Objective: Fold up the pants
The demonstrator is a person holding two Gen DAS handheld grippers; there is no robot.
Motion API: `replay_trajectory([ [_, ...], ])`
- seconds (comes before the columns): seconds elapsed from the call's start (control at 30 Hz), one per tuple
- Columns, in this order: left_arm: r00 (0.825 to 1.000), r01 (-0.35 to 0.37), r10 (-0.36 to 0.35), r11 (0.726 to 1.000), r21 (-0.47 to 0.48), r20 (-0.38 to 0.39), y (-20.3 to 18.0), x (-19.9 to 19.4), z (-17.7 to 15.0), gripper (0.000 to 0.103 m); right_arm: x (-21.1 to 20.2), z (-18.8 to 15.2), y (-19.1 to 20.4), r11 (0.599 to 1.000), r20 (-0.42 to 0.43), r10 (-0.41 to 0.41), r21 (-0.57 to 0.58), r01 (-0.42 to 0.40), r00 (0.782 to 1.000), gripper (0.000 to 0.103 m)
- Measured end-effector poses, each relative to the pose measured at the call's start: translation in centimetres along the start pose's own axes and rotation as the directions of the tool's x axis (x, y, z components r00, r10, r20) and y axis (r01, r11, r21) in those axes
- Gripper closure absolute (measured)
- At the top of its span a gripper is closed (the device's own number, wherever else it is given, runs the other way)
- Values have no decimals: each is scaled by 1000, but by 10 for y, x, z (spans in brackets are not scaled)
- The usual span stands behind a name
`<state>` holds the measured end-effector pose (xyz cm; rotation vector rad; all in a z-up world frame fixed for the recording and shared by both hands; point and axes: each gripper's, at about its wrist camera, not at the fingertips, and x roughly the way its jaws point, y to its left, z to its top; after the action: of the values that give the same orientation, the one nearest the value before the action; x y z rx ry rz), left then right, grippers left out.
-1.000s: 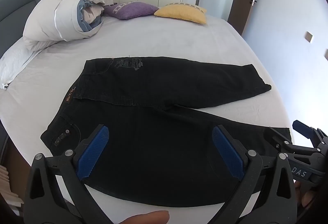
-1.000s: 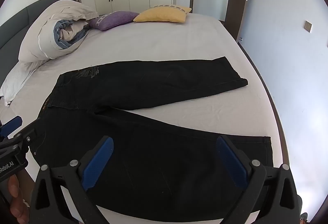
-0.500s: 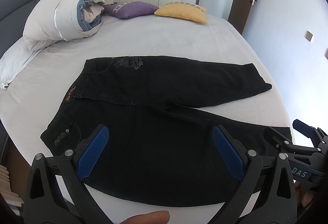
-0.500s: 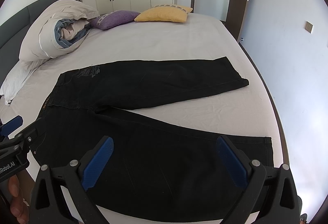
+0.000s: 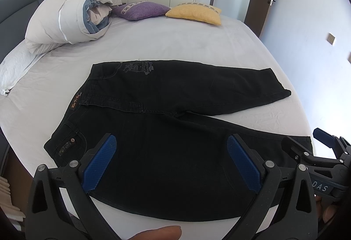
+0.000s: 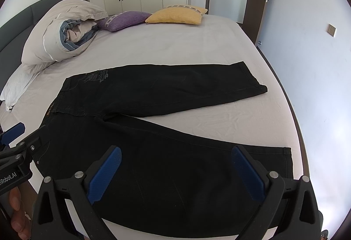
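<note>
Honestly not much has changed for you since a second ago: both claws hang where they were, the pants haven't shifted on the bed, and the only thing I can spot is the view drifting a hair. Your left claw point(image 5: 171, 163) has its blue pads point(image 5: 99, 162) spread wide apart with nothing between them, and your right claw point(image 6: 176, 171) is the same deal, wide apart and holding nothing. The black pants point(image 5: 171, 112) are laid out flat on the bed point(image 5: 175, 42), waistband off at 9 o'clock and the two legs fanning out toward 3 o'clock with a wedge of sheet showing between them. From your left claw, the near leg sits straight ahead at 12 o'clock, filling the gap between the pads, and the waistband corner with the pocket is just past the left pad at about 10 o'clock. From your right claw, the near leg also fills the gap at 12 o'clock, with its cuff point(image 6: 287, 158) out at about 2 o'clock just beyond the right pad. I can't tell if either claw is touching the fabric. Farther up the bed there's a bundled duvet point(image 5: 70, 18) at 10 o'clock, plus a purple cushion point(image 5: 140, 9) and a yellow cushion point(image 5: 194, 13) around 12.
</note>
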<state>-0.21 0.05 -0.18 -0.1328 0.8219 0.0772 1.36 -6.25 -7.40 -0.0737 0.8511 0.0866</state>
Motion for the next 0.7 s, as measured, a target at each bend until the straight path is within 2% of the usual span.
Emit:
replay_trajectory([
  [0.7,1000,0,0,1000,2,0,0,0,0,0,0,-1,1,1000,-1,0,-1,0,1000,0],
])
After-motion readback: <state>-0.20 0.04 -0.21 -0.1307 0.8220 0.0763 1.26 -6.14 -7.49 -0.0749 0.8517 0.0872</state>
